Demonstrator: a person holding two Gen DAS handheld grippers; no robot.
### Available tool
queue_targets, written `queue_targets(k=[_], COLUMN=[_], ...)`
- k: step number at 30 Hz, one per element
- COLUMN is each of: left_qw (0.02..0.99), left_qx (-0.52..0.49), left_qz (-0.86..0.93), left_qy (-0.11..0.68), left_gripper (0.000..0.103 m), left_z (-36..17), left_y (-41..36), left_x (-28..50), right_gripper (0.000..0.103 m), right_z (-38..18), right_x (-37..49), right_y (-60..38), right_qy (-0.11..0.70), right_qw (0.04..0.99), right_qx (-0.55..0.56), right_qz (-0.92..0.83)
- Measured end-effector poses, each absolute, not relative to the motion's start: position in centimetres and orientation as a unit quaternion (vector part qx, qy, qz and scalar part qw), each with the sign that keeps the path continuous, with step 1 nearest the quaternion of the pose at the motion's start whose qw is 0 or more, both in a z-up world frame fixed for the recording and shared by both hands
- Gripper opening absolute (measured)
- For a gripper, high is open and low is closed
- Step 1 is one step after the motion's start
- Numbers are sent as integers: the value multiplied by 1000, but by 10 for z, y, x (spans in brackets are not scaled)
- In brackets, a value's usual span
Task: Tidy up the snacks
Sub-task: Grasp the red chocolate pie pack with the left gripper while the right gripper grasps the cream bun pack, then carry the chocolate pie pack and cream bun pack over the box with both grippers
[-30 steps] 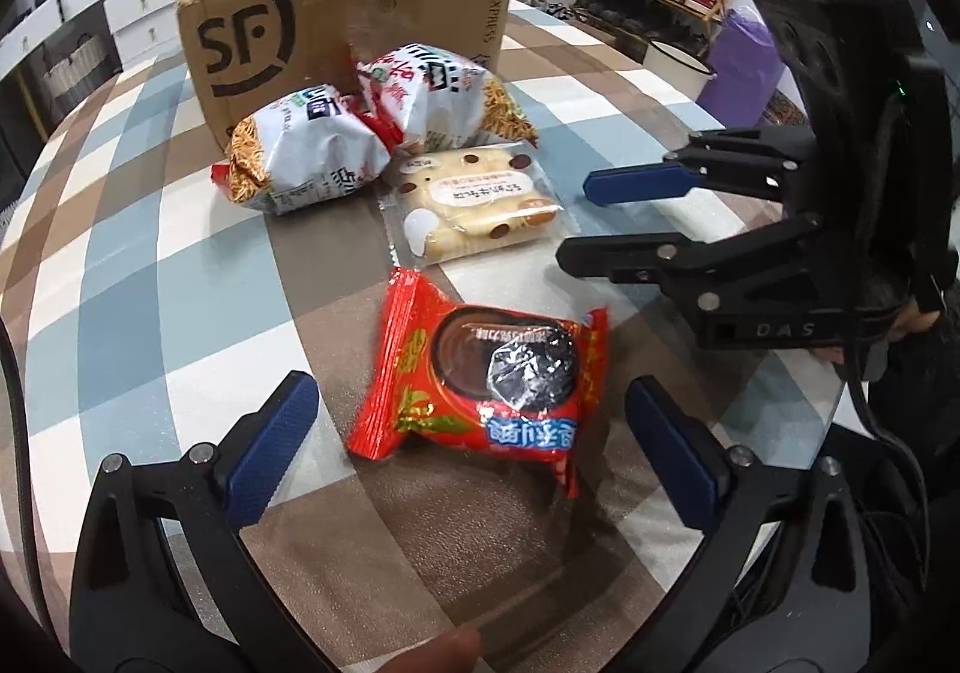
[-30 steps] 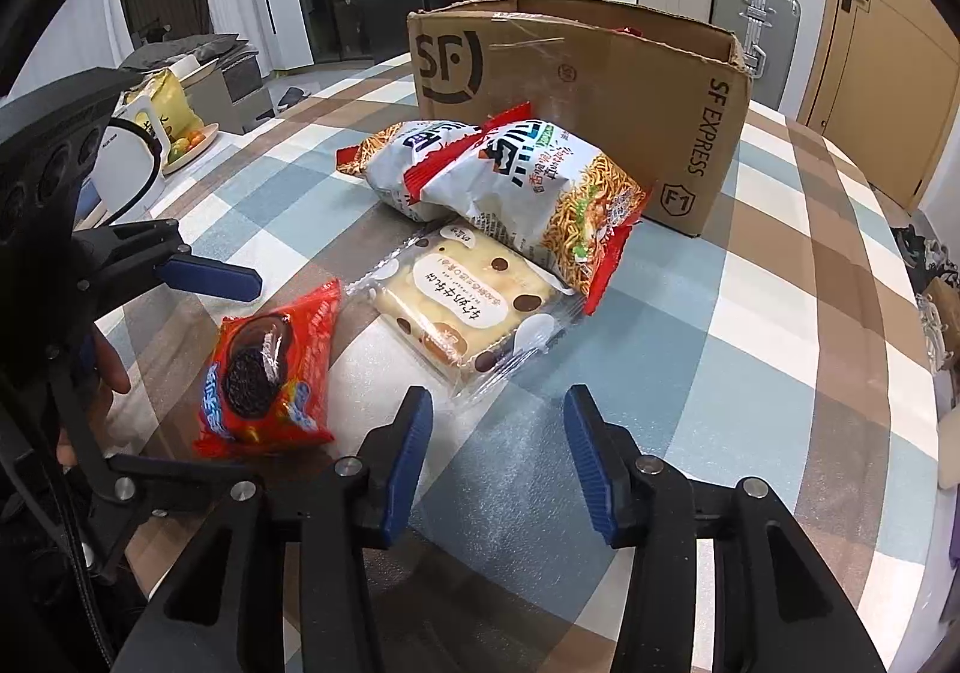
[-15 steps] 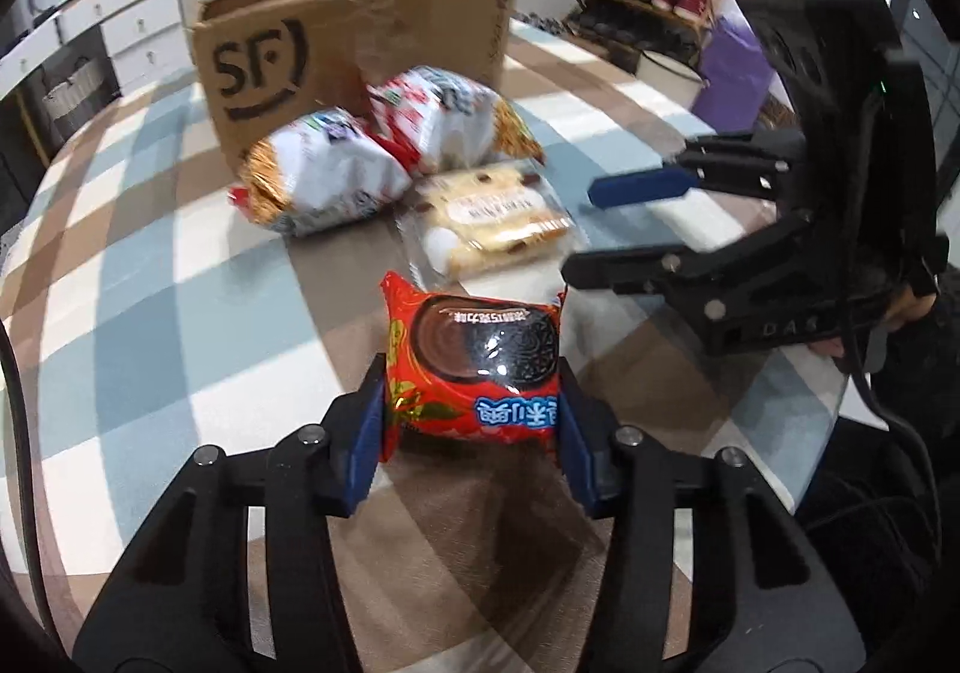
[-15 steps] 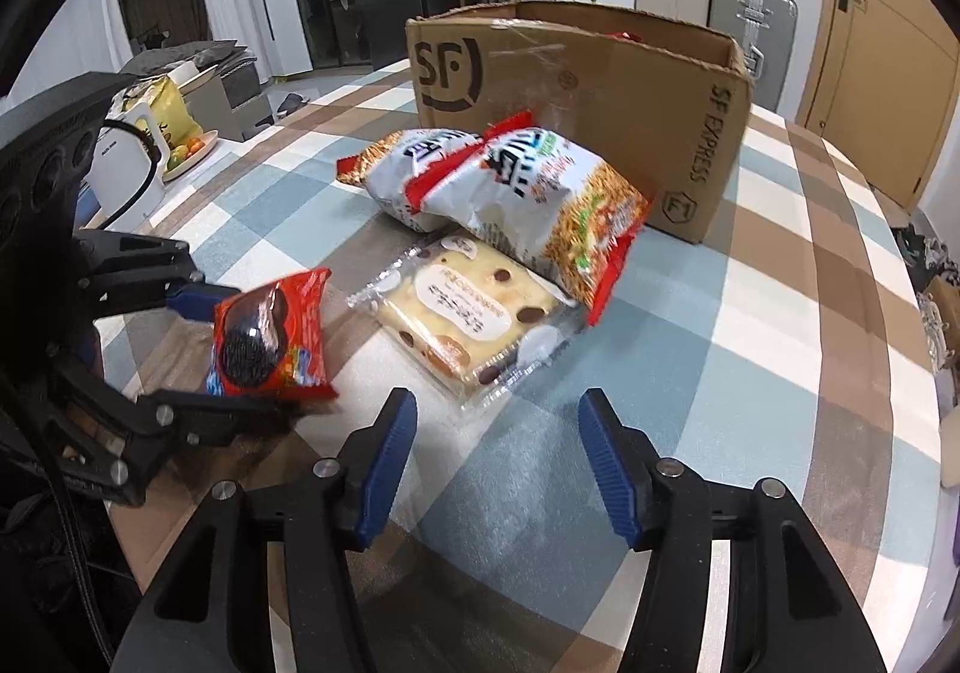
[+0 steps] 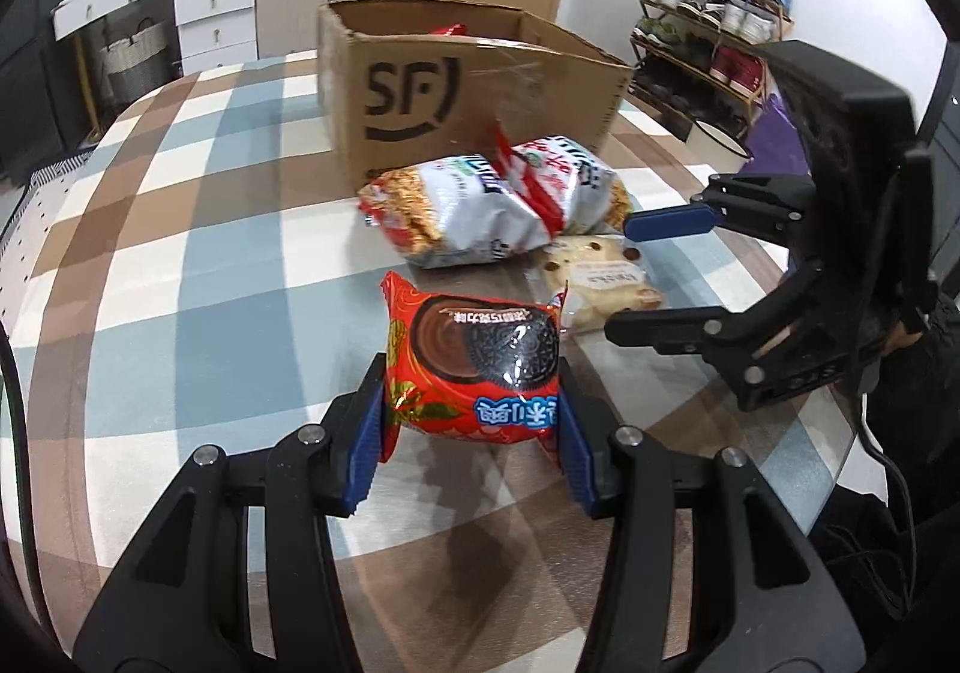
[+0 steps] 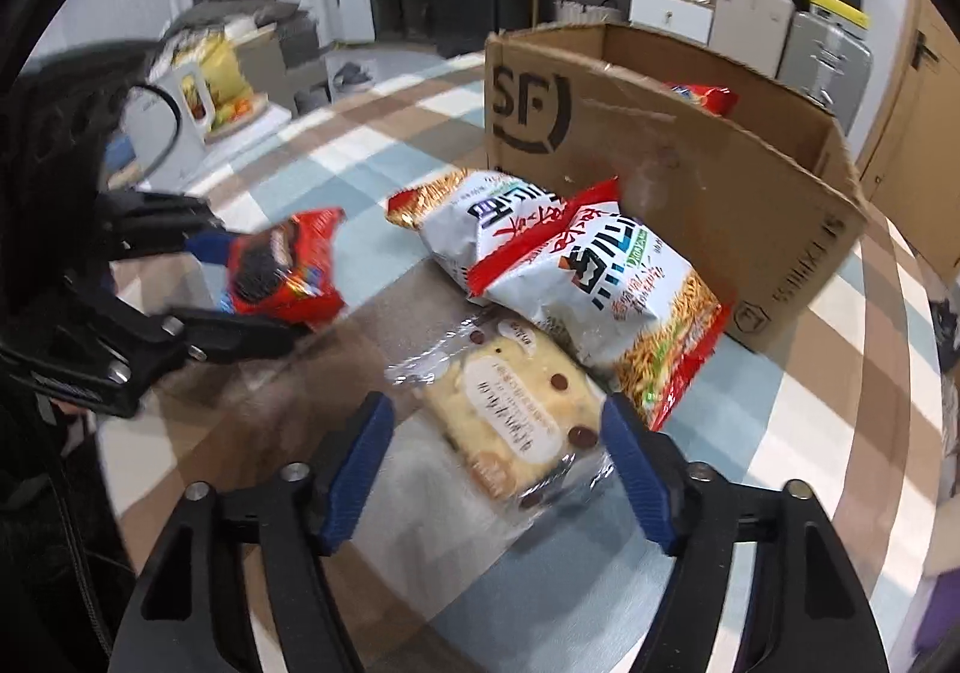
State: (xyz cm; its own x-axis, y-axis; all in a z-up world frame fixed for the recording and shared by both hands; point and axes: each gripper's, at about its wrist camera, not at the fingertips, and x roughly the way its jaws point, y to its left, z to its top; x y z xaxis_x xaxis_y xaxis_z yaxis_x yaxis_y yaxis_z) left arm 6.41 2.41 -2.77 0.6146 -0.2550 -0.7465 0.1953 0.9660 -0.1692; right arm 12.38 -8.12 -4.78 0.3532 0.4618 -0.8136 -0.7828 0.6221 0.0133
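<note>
Left wrist view: the red cookie pack (image 5: 474,367) is clamped between the blue pads of the left gripper (image 5: 471,433) and looks lifted clear of the checked table (image 5: 198,277). The cardboard box (image 5: 456,91) stands open at the far end, well apart from the pack. Two noodle bags (image 5: 498,211) lie just in front of the box. The right gripper (image 5: 636,271) is seen at the right.

Right wrist view: the right gripper (image 6: 498,451) is being opened, its jaws fairly wide, and the bread pack (image 6: 516,421) lies between the pads, apparently not pinched yet. The noodle bags (image 6: 576,265) overlap the bread pack's far end.

Risks: the cookie pack is puffy and slick, so it could be squeezed out of the pads on the way to the box. The bread pack could be dragged against the bags, or only its loose film caught.
</note>
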Motion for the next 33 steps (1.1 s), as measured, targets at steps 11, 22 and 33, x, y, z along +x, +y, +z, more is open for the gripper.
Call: queue_targets(k=[11, 22, 33], left_qw=[895, 894, 904], left_qx=[-52, -61, -73], left_qz=[-116, -109, -89], left_qy=[427, 430, 412], left_gripper=[47, 47, 47], left_z=[-35, -39, -32], left_y=[35, 39, 40], left_x=[67, 72, 71], right_gripper=[86, 72, 59], right_z=[-60, -64, -59], right_x=[135, 135, 107], right_y=[-59, -64, -83], right_qy=[425, 441, 414], right_qw=[760, 754, 776], right_qx=[-258, -240, -218], right_qz=[418, 424, 424])
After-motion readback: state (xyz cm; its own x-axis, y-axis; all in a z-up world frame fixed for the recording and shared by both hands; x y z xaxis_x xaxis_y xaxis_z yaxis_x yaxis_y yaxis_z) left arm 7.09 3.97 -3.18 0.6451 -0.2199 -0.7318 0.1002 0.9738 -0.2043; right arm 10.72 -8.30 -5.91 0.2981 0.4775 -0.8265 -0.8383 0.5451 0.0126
